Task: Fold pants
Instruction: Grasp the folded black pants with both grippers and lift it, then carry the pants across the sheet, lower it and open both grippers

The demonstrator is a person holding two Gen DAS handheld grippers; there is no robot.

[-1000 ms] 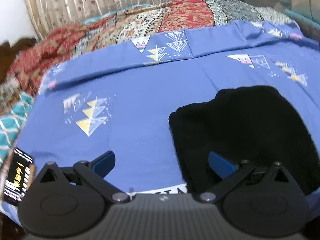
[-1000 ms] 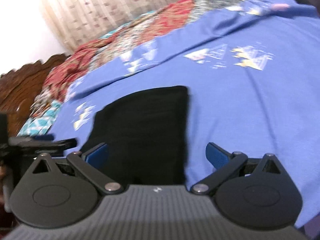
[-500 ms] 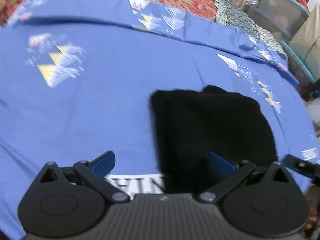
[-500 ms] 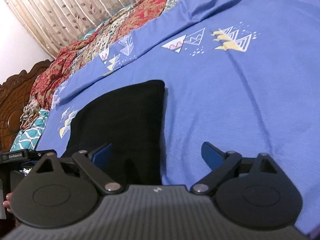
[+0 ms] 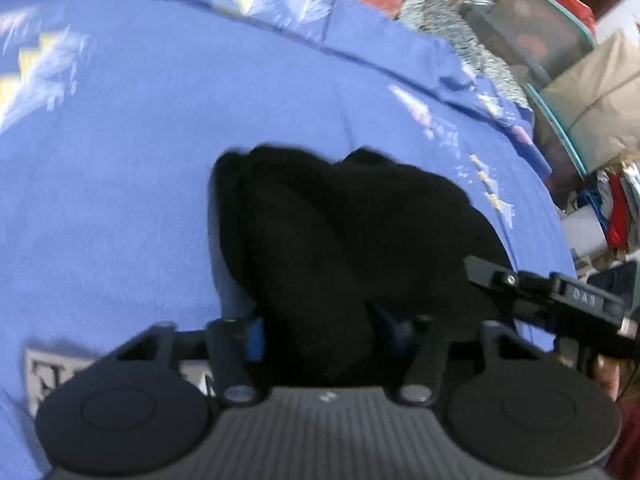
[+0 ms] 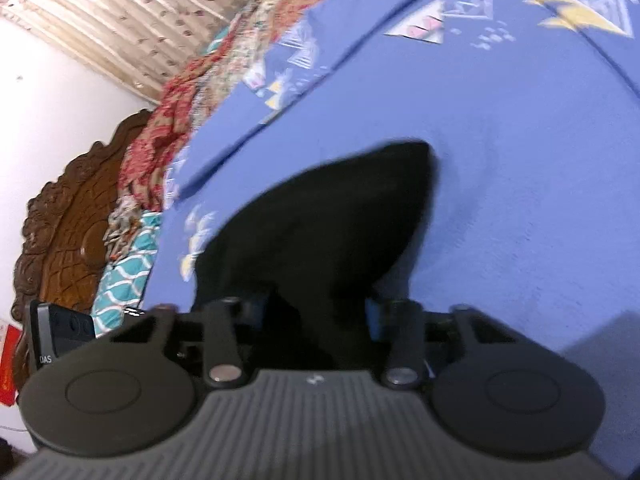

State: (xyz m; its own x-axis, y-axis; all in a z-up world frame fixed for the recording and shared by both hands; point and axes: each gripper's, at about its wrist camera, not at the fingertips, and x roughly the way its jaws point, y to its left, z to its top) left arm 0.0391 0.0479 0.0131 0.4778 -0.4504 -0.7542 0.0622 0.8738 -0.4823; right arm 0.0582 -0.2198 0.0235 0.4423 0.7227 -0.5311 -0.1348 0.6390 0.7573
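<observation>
Both jaws just closed: left gripper [image 5: 316, 330] and right gripper [image 6: 316, 312] each pinch the black pants [image 5: 340, 232] (near edge, frame bottom). Lift both evenly, then carry toward the far edge over the blue sheet [image 5: 120, 140].

Pants [image 5: 340, 232]: black cloth, matt, soft knit look, no sheen. Sheet [image 5: 120, 152]: blue printed cloth, matt, fine weave. My left hand-held gripper [image 5: 316, 330]: matt black plastic, ribbed grey body, shiny metal pivot pins, blue pads [image 5: 255, 336]. Right hand-held gripper [image 6: 316, 316]: same finish. Headboard [image 6: 64, 232]: carved brown wood, semi-gloss. Curtain [image 6: 132, 12]: pleated cloth. Quilt [image 6: 168, 140]: patterned cloth.
</observation>
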